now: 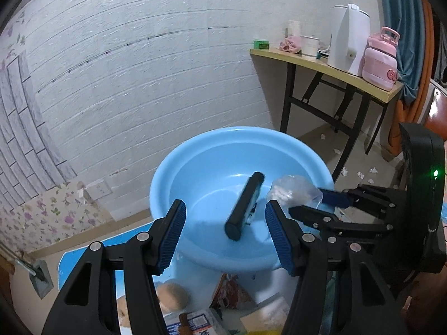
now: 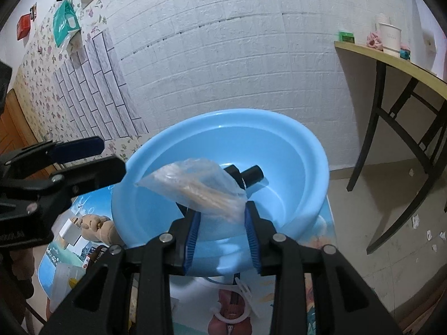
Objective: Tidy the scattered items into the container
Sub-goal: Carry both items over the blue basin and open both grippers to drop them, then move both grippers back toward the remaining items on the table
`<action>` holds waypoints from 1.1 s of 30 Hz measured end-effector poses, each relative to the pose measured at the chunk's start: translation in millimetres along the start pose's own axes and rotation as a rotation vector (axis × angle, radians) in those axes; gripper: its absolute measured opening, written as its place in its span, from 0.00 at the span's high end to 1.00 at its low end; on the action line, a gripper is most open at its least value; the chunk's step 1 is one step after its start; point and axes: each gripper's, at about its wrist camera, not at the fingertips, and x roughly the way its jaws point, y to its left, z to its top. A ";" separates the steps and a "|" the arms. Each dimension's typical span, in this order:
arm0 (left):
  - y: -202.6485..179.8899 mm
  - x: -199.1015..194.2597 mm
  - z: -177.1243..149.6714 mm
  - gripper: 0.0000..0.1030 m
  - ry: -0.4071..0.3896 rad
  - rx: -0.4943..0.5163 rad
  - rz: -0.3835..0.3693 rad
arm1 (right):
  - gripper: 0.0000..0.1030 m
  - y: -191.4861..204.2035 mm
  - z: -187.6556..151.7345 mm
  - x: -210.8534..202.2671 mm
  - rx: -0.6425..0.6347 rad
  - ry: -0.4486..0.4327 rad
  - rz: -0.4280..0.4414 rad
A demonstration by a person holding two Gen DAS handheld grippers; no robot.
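The only letters that can be read are "GU", in red on the pink lidded jug (image 1: 380, 61) at the 2 o'clock edge of the left wrist view. It stands on a side table (image 1: 321, 65) just beside a white kettle (image 1: 349, 44), with a white paper cup (image 1: 310, 46) and a small green box (image 1: 261, 44) farther along toward 1 o'clock. The print on those is too small to make out, as is the label on the packets at 6 o'clock. The container is a light blue basin (image 1: 173, 173) sitting on a picture-printed blue mat (image 1: 67, 259). Inside it a dark bar-shaped item (image 1: 245, 203) leans with its upper end toward 12 o'clock. The left gripper (image 1: 225, 209) hovers over the near rim with its jaws spread wide and its pads clear of the bar on both sides, gripping nothing. The right gripper (image 2: 222, 212) is narrowly parted and pinches the lower corner of a clear plastic bag (image 2: 201, 184) of thin tan sticks. The bag hangs above the basin's inside and slants up toward 10 o'clock. Still out on the mat are a tan plush toy (image 2: 97, 226) at 8 o'clock in the right wrist view and a white plastic clip (image 2: 243, 304) at 6 o'clock, over a printed violin.
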 end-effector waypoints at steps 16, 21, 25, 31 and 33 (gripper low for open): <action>32.5 -56.2 -35.2 0.02 -0.022 -0.096 0.151 | 0.40 25.0 0.6 -43.7 -0.015 -0.058 -0.028; 43.8 -82.0 -64.4 0.01 -0.013 -0.121 0.187 | 0.39 40.2 -8.4 -62.3 -0.023 -0.052 -0.021; 54.0 -97.7 -90.9 0.01 -0.001 -0.149 0.212 | 0.39 54.7 -23.0 -73.3 -0.038 -0.036 -0.013; 70.4 -110.1 -137.7 0.01 0.058 -0.215 0.228 | 0.39 79.1 -49.4 -82.2 -0.064 0.008 0.022; 71.4 -110.9 -148.7 0.01 0.072 -0.231 0.222 | 0.39 86.3 -58.4 -82.5 -0.071 0.030 0.032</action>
